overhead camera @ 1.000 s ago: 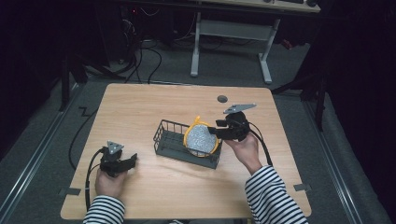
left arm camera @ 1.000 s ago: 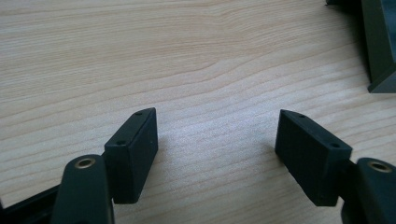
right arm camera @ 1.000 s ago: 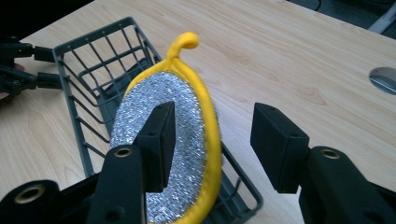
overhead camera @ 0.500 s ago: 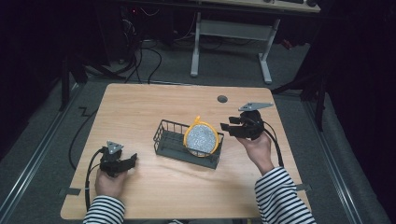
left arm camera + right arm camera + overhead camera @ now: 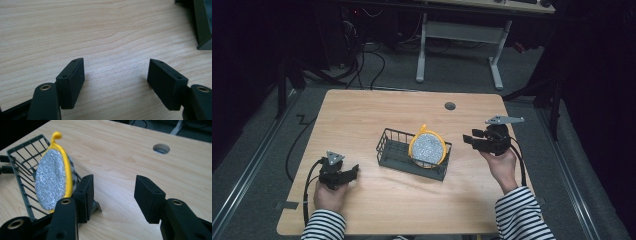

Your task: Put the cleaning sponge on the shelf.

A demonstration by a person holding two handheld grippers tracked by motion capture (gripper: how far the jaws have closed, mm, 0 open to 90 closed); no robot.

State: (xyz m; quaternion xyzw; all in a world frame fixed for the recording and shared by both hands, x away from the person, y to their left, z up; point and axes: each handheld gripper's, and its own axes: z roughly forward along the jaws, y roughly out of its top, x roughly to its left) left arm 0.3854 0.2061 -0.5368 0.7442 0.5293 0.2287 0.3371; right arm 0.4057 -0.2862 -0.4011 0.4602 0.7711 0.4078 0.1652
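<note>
High view: a wire basket stands near the middle of the bench. A round, yellow-rimmed scrubber stands on edge inside the basket's right-hand end, leaning against the wire wall, its silver face turned toward the person. The right gripper is held just off the basket's right end, raised above the bench, jaws pointing left at the scrubber. The left gripper sits low on the bench near the front left, pointing right, apart from the basket. The right hand is clearly the nearer of the two to the scrubber.

Left gripper view: the left gripper has its jaws set wide with bare wood between them and nothing held. A dark corner of the basket shows at the upper right edge.

Right gripper view: the right gripper is likewise spread wide and empty. The scrubber lies to the left of the jaw gap, just beyond the left jaw, not between them. Its disc stands upright, the short yellow tab on top, its thin edge facing this gripper. A cable hole sits farther off on the bench.

Judgement: any grasp here would call for the right gripper to shift toward the scrubber's rim, so that the jaws straddle the thin edge.
</note>
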